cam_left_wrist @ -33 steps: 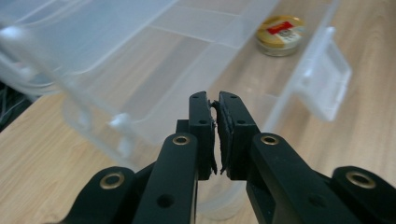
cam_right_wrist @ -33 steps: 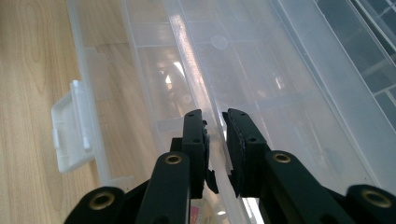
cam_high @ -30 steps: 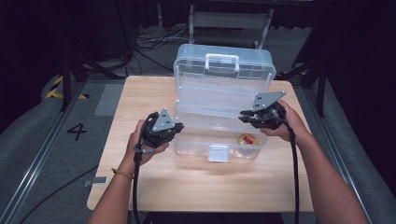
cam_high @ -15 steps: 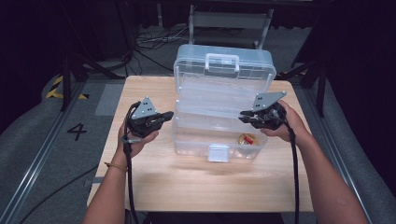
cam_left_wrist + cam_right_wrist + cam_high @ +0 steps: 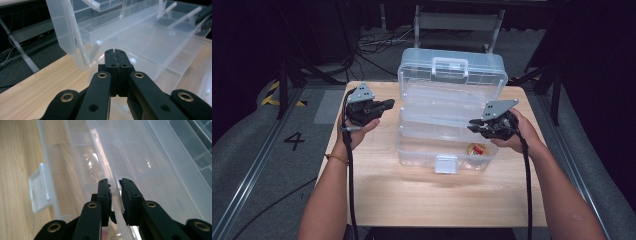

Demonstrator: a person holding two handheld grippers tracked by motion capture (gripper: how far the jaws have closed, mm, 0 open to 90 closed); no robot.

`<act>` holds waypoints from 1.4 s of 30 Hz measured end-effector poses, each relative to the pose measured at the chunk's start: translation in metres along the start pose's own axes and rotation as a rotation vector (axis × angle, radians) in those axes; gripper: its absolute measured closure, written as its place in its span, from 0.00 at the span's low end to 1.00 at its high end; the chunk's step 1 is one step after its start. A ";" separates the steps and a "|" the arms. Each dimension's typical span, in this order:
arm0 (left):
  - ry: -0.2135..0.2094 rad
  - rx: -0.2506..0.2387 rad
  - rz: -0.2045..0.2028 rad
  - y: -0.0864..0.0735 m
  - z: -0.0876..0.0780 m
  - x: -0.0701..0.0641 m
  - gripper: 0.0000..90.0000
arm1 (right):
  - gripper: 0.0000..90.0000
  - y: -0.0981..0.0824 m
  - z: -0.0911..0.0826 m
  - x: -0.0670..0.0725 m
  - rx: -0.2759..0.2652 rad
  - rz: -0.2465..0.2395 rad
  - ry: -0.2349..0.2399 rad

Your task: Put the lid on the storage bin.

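Seen from the high view, the clear plastic tackle-style organiser box [image 5: 447, 115] stands in the middle of the wooden table [image 5: 412, 195], its tiers fanned open and its handled lid tipped back, so the bottom tray faces the person. A small red-and-gold item [image 5: 476, 149] lies in that bottom tray, near its right front corner, behind the white latch [image 5: 446, 163]. The right gripper [image 5: 479, 127] reaches in from the right side of the box at the edge of a middle tier, seemingly to steady or raise it. The left gripper [image 5: 388, 104] hovers just off the box's left side, touching nothing.

In the left gripper view, the two black jaws are clenched together with nothing between them, pointing at the translucent hinge arm [image 5: 93, 51] of the box; I judge the hand is free and standing by.

In the right gripper view, the jaws straddle a thin clear tray rim [image 5: 115, 195], pinching it between the pads, which would keep the tier from swinging.
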State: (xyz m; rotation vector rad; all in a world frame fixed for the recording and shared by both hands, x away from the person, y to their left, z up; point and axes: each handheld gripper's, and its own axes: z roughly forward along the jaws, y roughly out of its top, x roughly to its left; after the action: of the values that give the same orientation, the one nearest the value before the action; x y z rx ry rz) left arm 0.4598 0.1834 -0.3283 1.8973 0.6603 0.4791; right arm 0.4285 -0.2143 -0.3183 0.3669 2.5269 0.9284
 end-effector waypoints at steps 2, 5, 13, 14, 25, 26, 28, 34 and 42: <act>-0.004 -0.006 -0.006 0.003 0.002 0.002 1.00 | 0.87 0.000 0.000 0.000 0.001 -0.002 0.002; -0.009 -0.012 -0.018 0.010 0.009 0.005 1.00 | 0.87 0.000 0.000 0.000 0.003 -0.002 0.003; -0.008 -0.014 -0.006 0.028 0.023 0.008 1.00 | 0.87 -0.001 0.000 0.004 0.007 -0.010 0.001; -0.011 -0.006 -0.003 0.031 0.027 0.008 1.00 | 0.87 -0.001 0.000 0.004 0.012 -0.009 0.006; 0.010 -0.017 -0.007 0.041 0.031 0.011 1.00 | 0.87 0.000 0.002 0.009 0.026 -0.026 -0.003; 0.009 -0.018 -0.005 0.042 0.031 0.011 1.00 | 0.87 0.000 0.002 0.009 0.026 -0.026 -0.004; 0.005 -0.019 -0.003 0.043 0.031 0.011 1.00 | 0.87 0.000 0.001 0.010 0.026 -0.025 -0.005; 0.001 -0.013 0.006 0.044 0.029 0.010 1.00 | 0.85 -0.002 0.001 0.014 0.031 -0.021 -0.021; -0.005 -0.018 0.015 0.043 0.025 0.005 1.00 | 0.83 -0.007 -0.002 0.021 0.029 -0.033 -0.080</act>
State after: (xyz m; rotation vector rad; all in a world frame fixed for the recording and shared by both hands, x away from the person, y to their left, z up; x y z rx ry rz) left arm 0.4882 0.1551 -0.2985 1.8868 0.6366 0.4878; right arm 0.4081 -0.2120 -0.3277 0.3633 2.4684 0.8481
